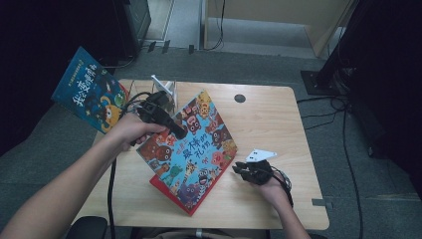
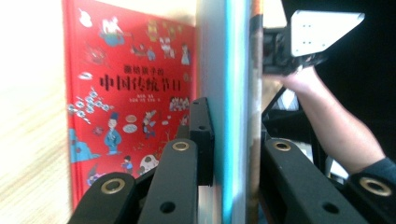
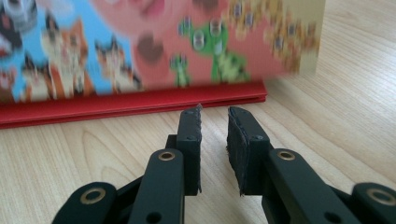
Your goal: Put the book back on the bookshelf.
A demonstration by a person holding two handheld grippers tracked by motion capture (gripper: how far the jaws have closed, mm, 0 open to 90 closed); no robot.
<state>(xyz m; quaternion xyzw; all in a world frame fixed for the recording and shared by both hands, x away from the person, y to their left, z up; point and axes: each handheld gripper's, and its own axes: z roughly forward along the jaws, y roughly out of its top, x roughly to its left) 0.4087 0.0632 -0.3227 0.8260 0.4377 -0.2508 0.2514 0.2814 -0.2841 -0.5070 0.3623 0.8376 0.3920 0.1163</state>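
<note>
Blue picture book (image 1: 191, 149) with the cartoon animals all over its cover is being lifted by one edge off the red hardcover book (image 1: 171, 195) lying flat on the pale wooden table (image 1: 278, 114). So the step in hand looks like peeling the top book off the stack, roughly mid-lift. The left gripper (image 1: 180, 133) is being kept pressed together on the blue book's upper edge; in the left gripper view that edge (image 2: 233, 112) is being pinched between the black jaws, with the red cover (image 2: 130, 93) showing off to one side of them.

The right gripper (image 1: 239, 169) is being held low at the table, just beside the lower corner of the blue book and not touching it. Its jaws are being kept a little apart with nothing between them, pointed at the red book's edge (image 3: 130, 105) just ahead.

Next move, probably: the raised book is needing to be carried clear, and the right gripper is likely being readied to steady the red one so it isn't dragged along. Another blue book (image 1: 89, 89) is sitting well off to the left gripper's far side, past the table edge.
</note>
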